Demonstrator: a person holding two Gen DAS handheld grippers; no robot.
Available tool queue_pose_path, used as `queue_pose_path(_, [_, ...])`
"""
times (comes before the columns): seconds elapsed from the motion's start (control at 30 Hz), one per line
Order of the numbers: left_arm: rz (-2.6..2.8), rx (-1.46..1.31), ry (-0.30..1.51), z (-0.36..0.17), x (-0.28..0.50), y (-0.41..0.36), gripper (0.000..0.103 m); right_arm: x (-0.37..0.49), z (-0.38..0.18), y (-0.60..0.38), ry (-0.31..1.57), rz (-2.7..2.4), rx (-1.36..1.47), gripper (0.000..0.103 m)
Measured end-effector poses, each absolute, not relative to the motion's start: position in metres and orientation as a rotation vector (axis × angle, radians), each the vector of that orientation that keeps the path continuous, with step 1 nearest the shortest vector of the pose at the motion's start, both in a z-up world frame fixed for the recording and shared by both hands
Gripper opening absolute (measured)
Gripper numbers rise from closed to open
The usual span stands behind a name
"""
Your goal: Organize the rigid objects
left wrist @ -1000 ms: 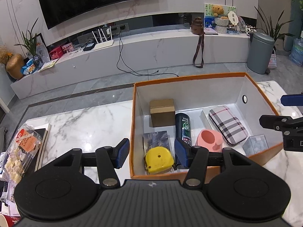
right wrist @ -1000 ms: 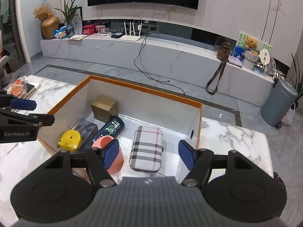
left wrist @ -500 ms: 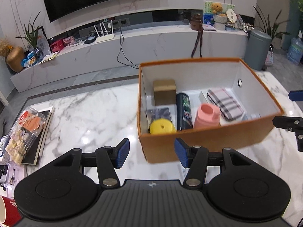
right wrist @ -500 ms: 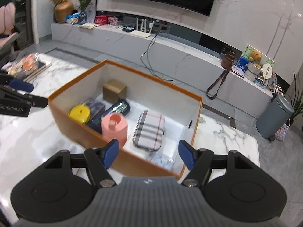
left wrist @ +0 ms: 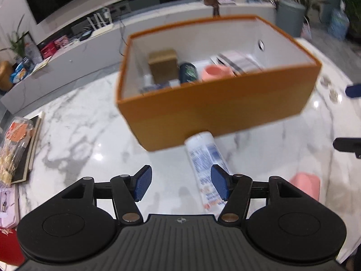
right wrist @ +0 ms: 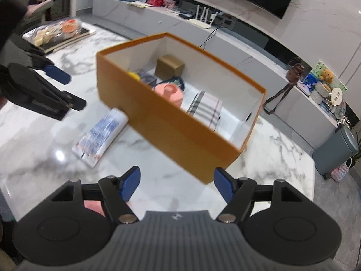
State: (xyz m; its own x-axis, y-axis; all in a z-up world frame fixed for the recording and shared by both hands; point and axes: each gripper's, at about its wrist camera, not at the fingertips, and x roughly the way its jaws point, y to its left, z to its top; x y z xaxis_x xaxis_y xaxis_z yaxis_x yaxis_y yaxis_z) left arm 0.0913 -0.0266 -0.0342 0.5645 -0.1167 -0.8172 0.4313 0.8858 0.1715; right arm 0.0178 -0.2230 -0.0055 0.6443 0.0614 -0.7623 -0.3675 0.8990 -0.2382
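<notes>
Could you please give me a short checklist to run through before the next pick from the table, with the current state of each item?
1. Left gripper empty: ok, its jaws have just been opening and nothing sits between the pads.
2. Right gripper empty: ok, its jaws have also just been opening, with only bare table between them.
3. White tube reachable: ok, it lies flat on the marble table, one end at the orange box.
4. Free room in the box: ok, bare white floor shows beside the plaid case.
5. Pink object near the table's front edge: cannot tell what it is, largely hidden by the grippers.
6. Image sharpness: not ok, both views are motion-blurred.
</notes>
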Motion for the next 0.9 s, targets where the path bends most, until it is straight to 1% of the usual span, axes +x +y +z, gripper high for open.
queue_pose_path(0.17, [-0.362,0.376,0.954,-0.051,0.091,-0.042,0.072,0.014,-0.015,-0.227,0.864,0.261,-0.410,0.072])
queue_pose_path(0.27, [-0.343,0.385,0.954,-0.061,0.093,-0.049,0.076,0.014,-0.016,-0.230,0.865,0.264,-0.405,0.072])
queue_pose_path(0.33, [-0.325,0.392,0.958,-0.068,0.095,-0.052,0.076,0.014,-0.015,-0.230,0.864,0.267,-0.402,0.072])
queue_pose_path(0.57, [-0.322,0.312,1.023,-0.087,0.109,-0.051,0.079,0.013,-0.013,-0.229,0.864,0.291,-0.398,0.072])
queue_pose_path(0.63, [-0.321,0.305,1.030,-0.090,0.110,-0.050,0.078,0.013,-0.014,-0.228,0.865,0.308,-0.402,0.072])
queue_pose_path(0.67, [-0.325,0.290,1.030,-0.090,0.110,-0.048,0.074,0.012,-0.015,-0.227,0.865,0.318,-0.406,0.072])
queue_pose_path(0.7, [-0.334,0.276,1.035,-0.090,0.111,-0.047,0.066,0.012,-0.016,-0.226,0.866,0.327,-0.410,0.072])
queue_pose_path(0.77, [-0.348,0.264,1.048,-0.088,0.111,-0.045,0.059,0.011,-0.019,-0.224,0.876,0.345,-0.412,0.072])
queue_pose_path(0.9, [-0.346,0.289,1.042,-0.087,0.104,-0.041,0.058,0.012,-0.028,-0.220,0.918,0.371,-0.380,0.072])
